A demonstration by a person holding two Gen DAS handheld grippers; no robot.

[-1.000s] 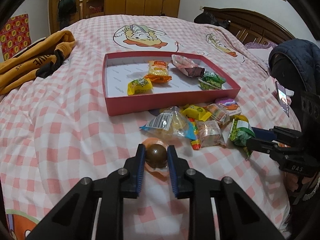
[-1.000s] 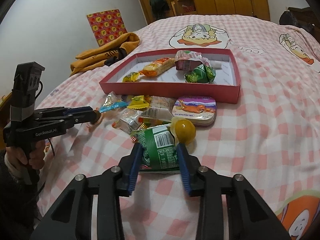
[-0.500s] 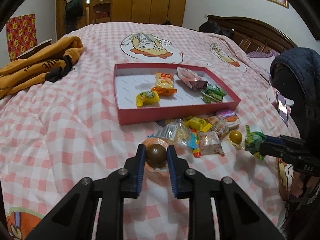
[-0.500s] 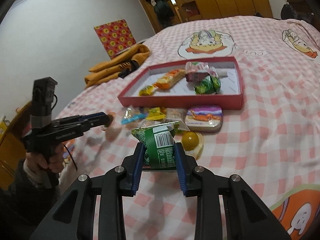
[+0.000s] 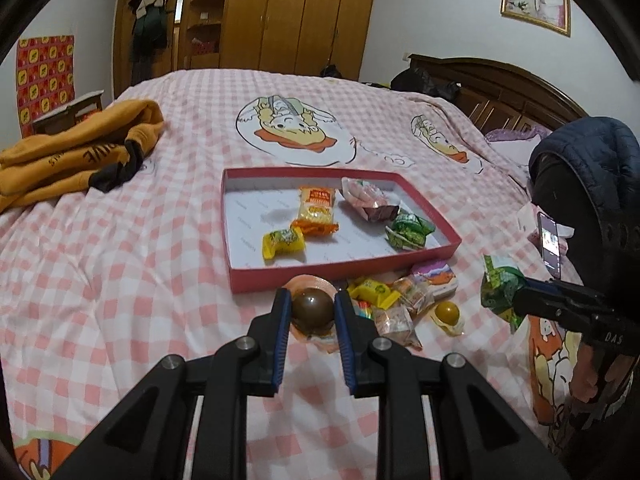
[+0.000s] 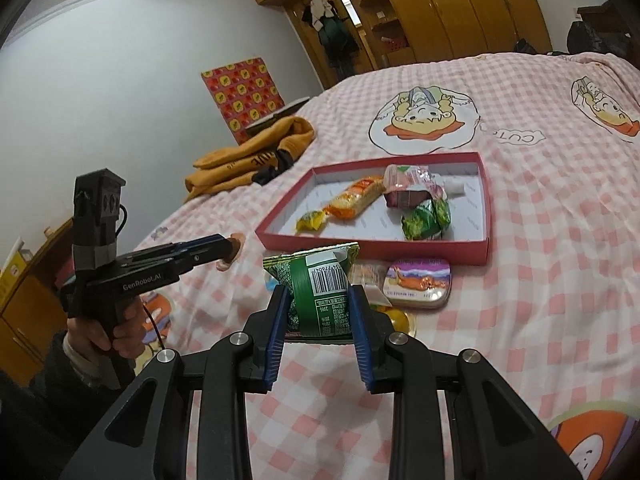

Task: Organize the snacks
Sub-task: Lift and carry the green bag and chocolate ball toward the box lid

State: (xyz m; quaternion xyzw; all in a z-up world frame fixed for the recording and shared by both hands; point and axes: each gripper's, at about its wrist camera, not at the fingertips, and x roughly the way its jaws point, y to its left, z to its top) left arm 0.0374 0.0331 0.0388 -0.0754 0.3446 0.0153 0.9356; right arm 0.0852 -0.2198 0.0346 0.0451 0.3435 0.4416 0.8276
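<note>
Snacks roughly half sorted, by my count. Shallow red cardboard tray with its white lining sits on the pink-and-white checked bedspread and already holds four pieces: a small yellow twist-wrapped sweet, an orange crinkly biscuit packet, a pink and maroon glossy pouch and a green foil packet.

Both tools are loaded. My left gripper is closed on a round dark-brown jelly cup with a peach film rim, hard and smooth, held just short of the tray's near wall. My right gripper pinches a green foil snack bag with a white barcode panel across its width, lifted clear of the bed; the bag is puffy and creased, so I judge it will give under the pads.

Left on the bedspread, just in front of the tray: a flat rounded tin with a printed picture lid, a yellow domed jelly cup, and a small heap of clear and yellow crinkly wrappers (exact count unclear, they overlap). Orange folded sweatshirt lies well apart, not part of the job.

Next I judge both held items go over the rim into the tray.
</note>
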